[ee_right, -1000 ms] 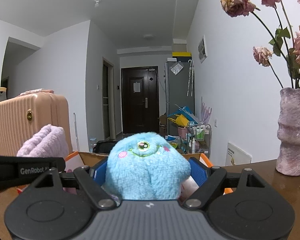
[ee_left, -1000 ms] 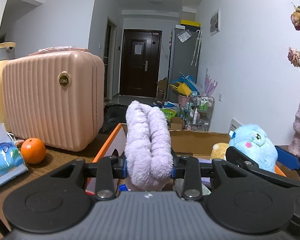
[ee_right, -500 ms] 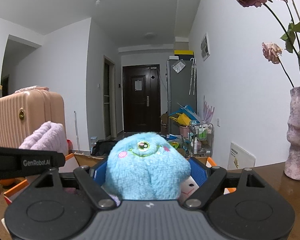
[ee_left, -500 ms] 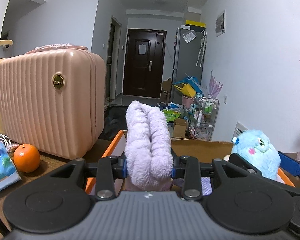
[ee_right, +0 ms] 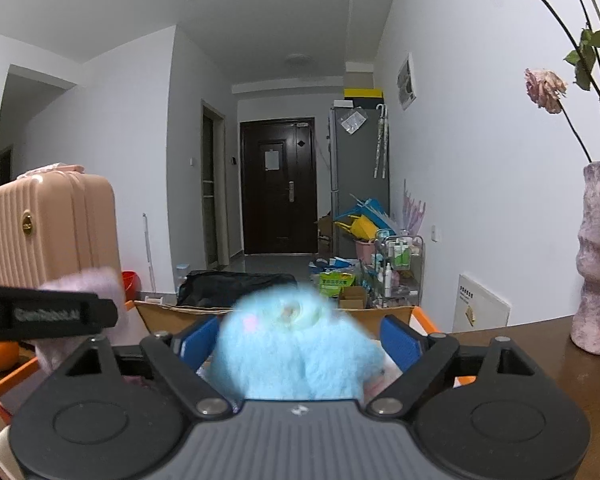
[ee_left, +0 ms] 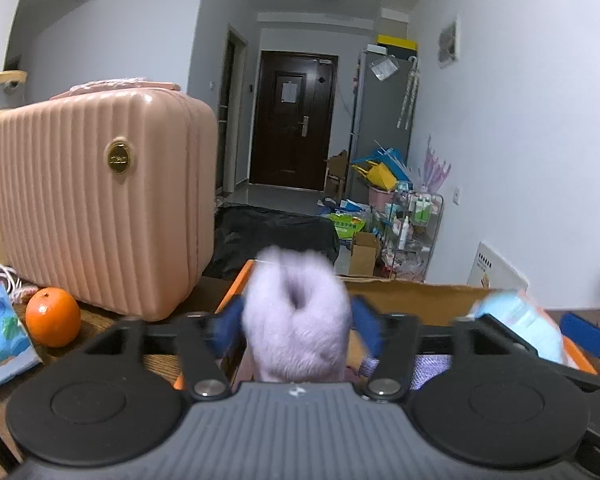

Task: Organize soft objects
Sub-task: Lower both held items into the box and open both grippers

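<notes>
A fluffy lilac soft item hangs blurred between the blue pads of my left gripper, whose jaws are opening; the pads stand off its sides. Below it lies an orange-edged cardboard box. In the right wrist view a light blue plush toy is blurred between the pads of my right gripper, whose jaws are also opening, with a gap showing on each side. It sits over the same box. The left gripper's finger and the lilac item show at the left there.
A ribbed pink suitcase stands left of the box, with an orange and a blue packet in front of it. A lilac vase with dried roses stands on the wooden table at the right.
Both grippers' jaws have spread apart. The lilac item and the blue plush, held firmly before, have sunk lower between the pads and look blurred. Both hands edged towards the box.
</notes>
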Motion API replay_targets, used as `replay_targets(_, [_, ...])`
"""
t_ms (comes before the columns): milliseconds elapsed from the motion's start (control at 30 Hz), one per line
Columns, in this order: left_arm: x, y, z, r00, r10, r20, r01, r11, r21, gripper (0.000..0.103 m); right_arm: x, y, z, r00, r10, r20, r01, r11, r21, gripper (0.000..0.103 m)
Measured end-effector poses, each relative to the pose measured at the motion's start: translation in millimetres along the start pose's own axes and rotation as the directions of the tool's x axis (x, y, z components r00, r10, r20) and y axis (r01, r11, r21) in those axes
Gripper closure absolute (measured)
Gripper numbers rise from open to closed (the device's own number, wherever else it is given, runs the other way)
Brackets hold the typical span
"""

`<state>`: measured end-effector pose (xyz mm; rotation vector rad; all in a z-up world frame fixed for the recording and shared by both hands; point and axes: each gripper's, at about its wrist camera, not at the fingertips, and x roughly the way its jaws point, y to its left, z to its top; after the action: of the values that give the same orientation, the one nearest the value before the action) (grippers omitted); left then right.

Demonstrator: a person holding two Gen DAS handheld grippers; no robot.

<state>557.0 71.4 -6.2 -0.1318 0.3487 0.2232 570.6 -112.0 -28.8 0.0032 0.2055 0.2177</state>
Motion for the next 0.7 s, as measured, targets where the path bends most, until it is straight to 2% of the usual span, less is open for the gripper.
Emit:
replay_targets(67, [-2,4,1,1.0,0.006,0.006,-0.006,1.0,-0.025,0.016,-1,-3,1,1.0,-0.009,0.004,0.009,1.0,0.018,0.004])
replay_targets(100, [-4,5,1,1.0,0.024,0.02,-0.023,0.999,-0.029,0.008,-2,-4,0,1.0,-0.014,0.006,0.013,1.0,0.028,0.0])
replay_targets(133, [-6,5,2,0.999,0.04,0.033,-0.039,0.999,-0.024,0.001,-2,-5,0,1.0,-0.016,0.008,0.016,0.999,0.037,0.0])
replay_targets(167, [-7,4,2,0.998,0.046,0.041,-0.045,0.999,-0.022,0.0,-2,-7,1,1.0,-0.017,0.007,0.016,0.999,0.045,0.0])
replay_targets(333, [-12,7,2,0.996,0.067,0.064,-0.065,0.997,-0.042,0.0,-1,-12,1,1.0,-0.022,0.003,0.021,0.998,0.064,0.0])
replay_targets(700, [-16,9,0,0.995,0.08,0.056,-0.078,0.996,-0.03,0.0,-12,-11,-3,1.0,-0.021,0.02,0.02,0.999,0.05,0.0])
